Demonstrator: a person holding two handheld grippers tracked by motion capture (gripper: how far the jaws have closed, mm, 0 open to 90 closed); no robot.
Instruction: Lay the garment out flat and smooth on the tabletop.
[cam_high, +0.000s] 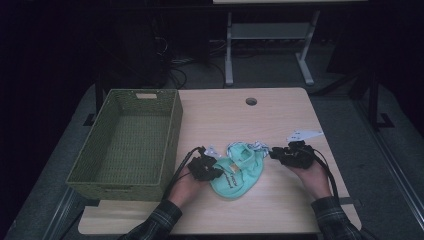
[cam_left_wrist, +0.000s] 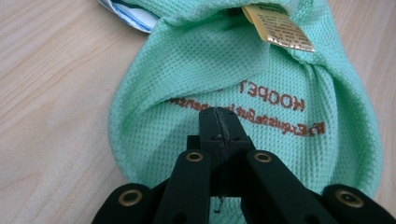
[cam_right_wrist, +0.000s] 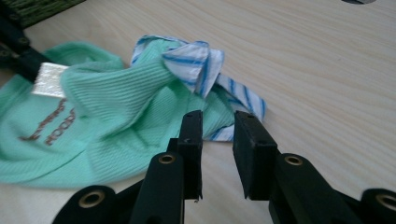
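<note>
A mint-green knit garment (cam_high: 237, 176) with brown lettering lies bunched on the wooden table, and a blue-and-white striped lining (cam_right_wrist: 196, 63) shows at its edge. My left gripper (cam_high: 219, 171) is shut, its tips (cam_left_wrist: 218, 116) resting on the green cloth (cam_left_wrist: 210, 70) below the lettering. I cannot tell whether a fold is pinched between them. A yellow label (cam_left_wrist: 280, 28) sits at the garment's opening. My right gripper (cam_high: 272, 152) is at the garment's right side. Its jaws (cam_right_wrist: 217, 119) stand a little apart with nothing between them, just short of the striped edge.
A green woven basket (cam_high: 172, 130) stands empty along the table's left side, close to my left hand. A round cable hole (cam_high: 251, 101) sits near the far edge. The table (cam_high: 290, 115) is bare wood to the right and behind the garment.
</note>
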